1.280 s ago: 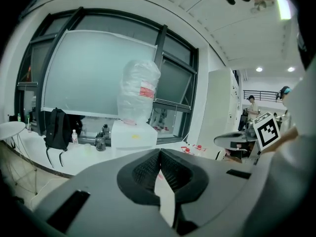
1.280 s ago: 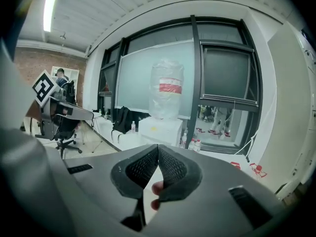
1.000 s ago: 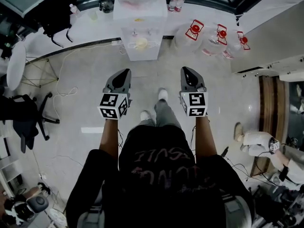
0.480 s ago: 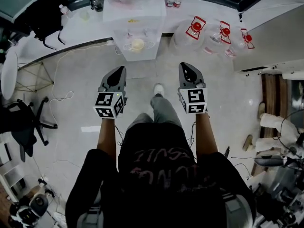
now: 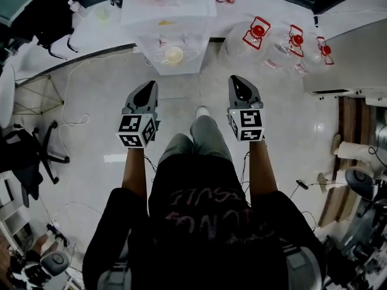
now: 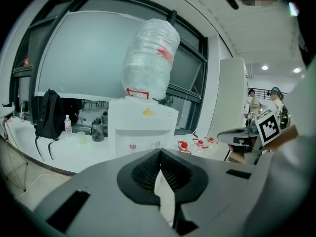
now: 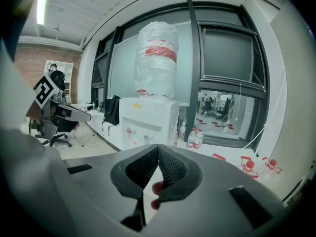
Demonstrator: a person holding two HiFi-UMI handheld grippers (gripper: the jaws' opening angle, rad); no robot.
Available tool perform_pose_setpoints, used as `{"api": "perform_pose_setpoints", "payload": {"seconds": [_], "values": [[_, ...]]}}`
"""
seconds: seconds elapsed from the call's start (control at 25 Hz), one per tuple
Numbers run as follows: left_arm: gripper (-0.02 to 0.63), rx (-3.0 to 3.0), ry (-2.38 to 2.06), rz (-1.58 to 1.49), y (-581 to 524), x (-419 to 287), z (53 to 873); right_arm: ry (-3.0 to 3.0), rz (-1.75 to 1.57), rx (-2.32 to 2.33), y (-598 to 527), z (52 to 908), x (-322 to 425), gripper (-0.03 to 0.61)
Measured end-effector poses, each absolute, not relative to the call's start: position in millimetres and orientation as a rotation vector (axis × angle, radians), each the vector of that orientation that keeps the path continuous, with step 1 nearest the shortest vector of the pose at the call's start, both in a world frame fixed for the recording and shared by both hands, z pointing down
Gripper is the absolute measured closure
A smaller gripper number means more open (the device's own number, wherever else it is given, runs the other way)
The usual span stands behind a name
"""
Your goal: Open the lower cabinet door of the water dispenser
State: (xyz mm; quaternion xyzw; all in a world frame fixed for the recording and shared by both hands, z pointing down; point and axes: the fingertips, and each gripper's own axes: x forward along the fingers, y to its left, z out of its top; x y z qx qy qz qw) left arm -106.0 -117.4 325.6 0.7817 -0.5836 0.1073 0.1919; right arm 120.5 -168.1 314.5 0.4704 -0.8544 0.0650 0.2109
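"Ahead of the person (image 5: 202, 210), across the floor (image 5: 97, 101), the water dispenser (image 5: 172, 38) was seen standing, well apart from both grippers. Why were they held so far short of it?"

"The approach was judged unfinished. The left gripper (image 5: 147, 89) and the right gripper (image 5: 239, 83) were held side by side above the floor, level with each other and aimed at the dispenser, with nothing touched."

"How were the jaws set?"

"Both pairs were seen pressed together at the tips, and nothing was gripped in either. That was probably meant for carrying. No handle or door edge could be taken until one pair was parted."

"Was the lower cabinet door made out?"

"Not properly. From the head view only the top and a cup (image 5: 173, 54) under the taps (image 6: 133, 146) were shown. In the left gripper view the lower front was covered by the gripper's own body. The door was taken to lie below the taps, but whether it was shut could not be told."

"What was to be minded?"

"Spare water jugs (image 5: 254, 44) were seen lying just right of the dispenser, so room for the door's swing was thought tight there. A large bottle (image 6: 150, 58) was carried on top, so a hard pull was judged unwise."
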Motion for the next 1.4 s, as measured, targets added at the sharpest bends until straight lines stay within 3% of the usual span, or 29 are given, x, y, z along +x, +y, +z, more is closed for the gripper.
{"api": "perform_pose_setpoints", "payload": {"seconds": [1.4], "values": [[0.601, 2.183, -1.75, 0.238, -196.2, -120.7, 642.3, -2.421, 0.16, 1.272, -245.0, 644.1, 123.4, 0.563]]}}
